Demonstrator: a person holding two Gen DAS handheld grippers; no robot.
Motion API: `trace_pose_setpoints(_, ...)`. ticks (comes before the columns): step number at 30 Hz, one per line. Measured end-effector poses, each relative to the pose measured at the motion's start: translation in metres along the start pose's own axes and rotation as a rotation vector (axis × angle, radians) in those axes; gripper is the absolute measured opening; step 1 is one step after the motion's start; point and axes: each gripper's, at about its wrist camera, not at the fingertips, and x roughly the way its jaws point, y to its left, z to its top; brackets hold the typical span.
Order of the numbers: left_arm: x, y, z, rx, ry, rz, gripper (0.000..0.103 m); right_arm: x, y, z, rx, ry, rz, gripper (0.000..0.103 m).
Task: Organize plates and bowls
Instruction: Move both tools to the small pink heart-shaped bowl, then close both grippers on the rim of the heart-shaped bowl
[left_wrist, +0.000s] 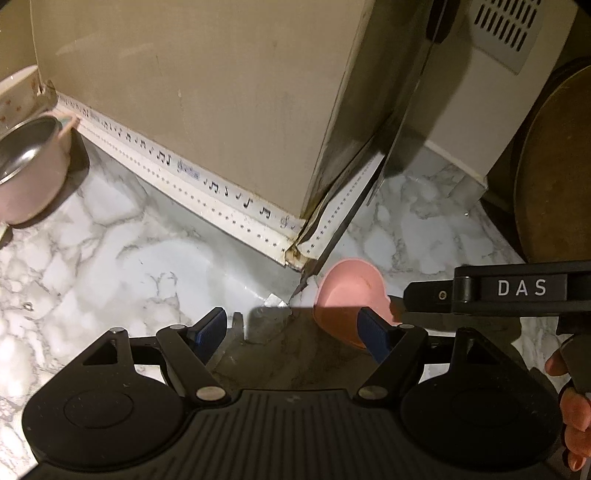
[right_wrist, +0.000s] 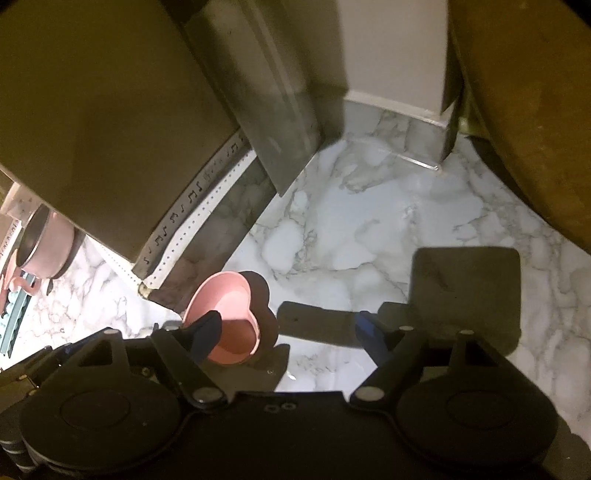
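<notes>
Warm, dim indoor light in both views. The marble bench (left_wrist: 110, 240) catches a bright patch mid-surface, with pale glare washing out its veins in the right wrist view. The left gripper (left_wrist: 295, 328) throws a hard dark shadow just ahead of itself; the right gripper (right_wrist: 291, 328) casts blocky shadows too. The brown box (right_wrist: 92, 110) sits murky in the right wrist view. Fisheye bending curves the patterned trim (left_wrist: 184, 173), and the frame corners go black and soft.
</notes>
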Motion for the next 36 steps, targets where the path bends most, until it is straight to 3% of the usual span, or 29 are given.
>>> trace_pose_setpoints(7, 0.014, 0.001, -0.001, -0.011, 0.009, -0.017, 0.077, 0.021, 0.003, 0.004, 0.003, 0.038, 0.021, 0.063)
trace_pose_setpoints(12, 0.018, 0.002, -0.002, -0.030, -0.002, -0.036, 0.074, 0.032, 0.003, 0.004, 0.015, 0.062, 0.041, 0.044)
trace_pose_setpoints(19, 0.019, 0.001, -0.003, -0.040, -0.003, -0.086, 0.038, 0.039, 0.004, 0.003, 0.038, 0.071, 0.073, 0.023)
trace_pose_setpoints(24, 0.020, 0.004, -0.004, -0.055, 0.001, -0.098, 0.027, 0.039, 0.007, 0.002, 0.034, 0.071, 0.082, 0.006)
trace_pose_setpoints(29, 0.015, 0.003, -0.005, -0.046, -0.006, -0.125, 0.016, 0.035, 0.009, 0.000, 0.031, 0.072, 0.089, 0.003)
trace_pose_setpoints(36, -0.009, -0.008, -0.008, -0.005, -0.026, -0.152, 0.016, 0.017, 0.012, -0.005, 0.014, 0.055, 0.091, 0.002)
